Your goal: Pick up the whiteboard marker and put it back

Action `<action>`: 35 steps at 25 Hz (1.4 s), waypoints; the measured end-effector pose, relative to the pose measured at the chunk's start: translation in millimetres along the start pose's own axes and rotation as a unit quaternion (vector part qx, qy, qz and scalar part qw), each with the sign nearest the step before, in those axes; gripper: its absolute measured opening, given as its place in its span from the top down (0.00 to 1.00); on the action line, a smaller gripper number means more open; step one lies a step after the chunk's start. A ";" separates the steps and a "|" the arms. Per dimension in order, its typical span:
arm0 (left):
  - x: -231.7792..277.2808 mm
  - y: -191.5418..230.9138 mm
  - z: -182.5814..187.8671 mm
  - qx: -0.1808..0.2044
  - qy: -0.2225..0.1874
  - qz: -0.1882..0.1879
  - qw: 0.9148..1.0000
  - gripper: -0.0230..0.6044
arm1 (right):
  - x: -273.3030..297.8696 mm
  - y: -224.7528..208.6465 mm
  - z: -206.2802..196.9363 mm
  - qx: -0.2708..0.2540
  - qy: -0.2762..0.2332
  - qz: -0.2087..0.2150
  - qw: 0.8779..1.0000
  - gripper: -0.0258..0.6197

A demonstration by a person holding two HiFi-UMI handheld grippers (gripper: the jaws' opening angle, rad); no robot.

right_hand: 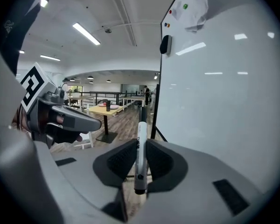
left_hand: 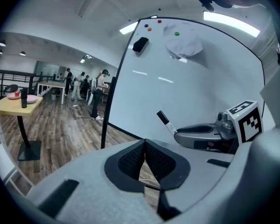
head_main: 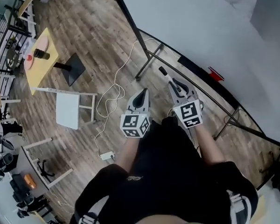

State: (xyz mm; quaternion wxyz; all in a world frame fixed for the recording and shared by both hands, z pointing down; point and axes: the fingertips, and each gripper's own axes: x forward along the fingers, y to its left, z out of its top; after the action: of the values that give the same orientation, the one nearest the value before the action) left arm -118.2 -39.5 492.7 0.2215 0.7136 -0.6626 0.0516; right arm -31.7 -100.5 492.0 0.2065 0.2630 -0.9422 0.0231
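**A:** Closest to the head camera, what shows?

**B:** The person's dark top (head_main: 172, 171), with both forearms reaching out to the two grippers, which sit side by side.

**A:** How does the left gripper (left_hand: 144, 160) stand?

**B:** Its jaws are drawn together, with the pads meeting at the tips and nothing between them.

**A:** And the right gripper (right_hand: 140, 158)?

**B:** It is clamped on the whiteboard marker (right_hand: 140, 139). The marker lies lengthwise between the pads, and its black end pokes out past the jaw tips.

**A:** What is beyond that?

**B:** The whiteboard (right_hand: 224, 87) stands just ahead on a black frame. A black eraser (left_hand: 140, 44) and a few small coloured magnets sit high on its face. Off to the left a white cable (head_main: 114, 92) trails over the wooden floor (head_main: 98, 36). Past it is a white chair (head_main: 67, 108), and farther still a yellow table (head_main: 42, 55).
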 end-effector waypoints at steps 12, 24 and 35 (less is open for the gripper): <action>81.1 -18.2 -8.3 0.021 0.064 -0.136 0.988 0.95 | 7.2 -42.6 -45.0 -0.026 0.122 -0.085 0.988 0.87; 134.7 -2.8 -8.4 0.018 0.096 -0.226 0.969 0.95 | 28.1 -73.7 -64.4 -0.119 0.268 -0.158 0.943 0.87; 188.0 1.3 -27.1 0.018 0.119 -0.197 0.973 0.95 | 54.7 -113.8 -122.6 -0.199 0.356 -0.111 0.906 0.87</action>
State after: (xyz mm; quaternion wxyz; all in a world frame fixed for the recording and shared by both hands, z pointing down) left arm -91.5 -202.6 586.3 0.2919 0.8226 -0.4769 0.1038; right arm 29.6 -206.4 618.5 0.5774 0.2940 -0.7557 -0.0957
